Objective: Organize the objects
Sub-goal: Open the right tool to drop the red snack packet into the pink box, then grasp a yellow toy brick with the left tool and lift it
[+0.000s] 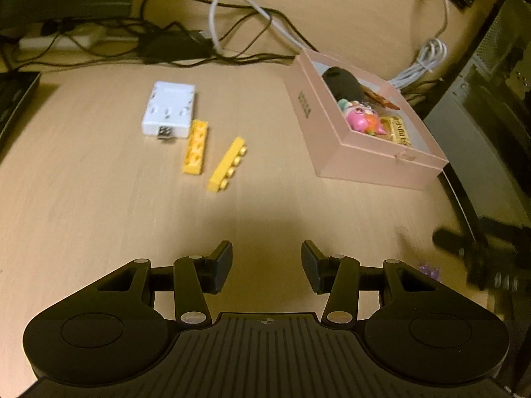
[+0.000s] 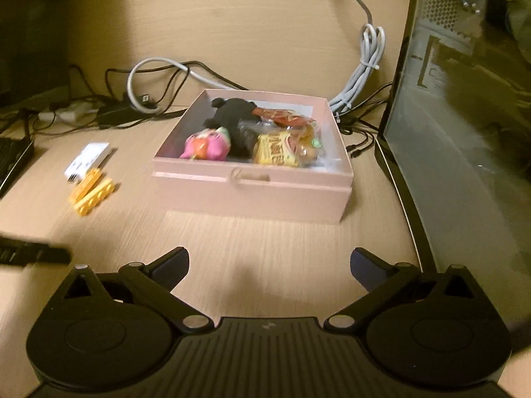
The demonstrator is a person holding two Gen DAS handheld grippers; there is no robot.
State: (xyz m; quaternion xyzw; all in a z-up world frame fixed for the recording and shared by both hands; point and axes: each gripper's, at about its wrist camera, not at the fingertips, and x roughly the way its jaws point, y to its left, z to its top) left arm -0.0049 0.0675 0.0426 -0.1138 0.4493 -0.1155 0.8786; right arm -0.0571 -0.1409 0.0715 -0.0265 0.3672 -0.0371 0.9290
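Left claw is seen part-open and empty over the bench; right claw wide, empty. Yellow bricks lie outside pink box, whose blurred contents are partly hidden.

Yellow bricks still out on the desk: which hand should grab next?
Left. The yellow bricks lie ahead of the empty left gripper; the right gripper faces the pink box, bricks far off to its side.

No legible text anywhere.
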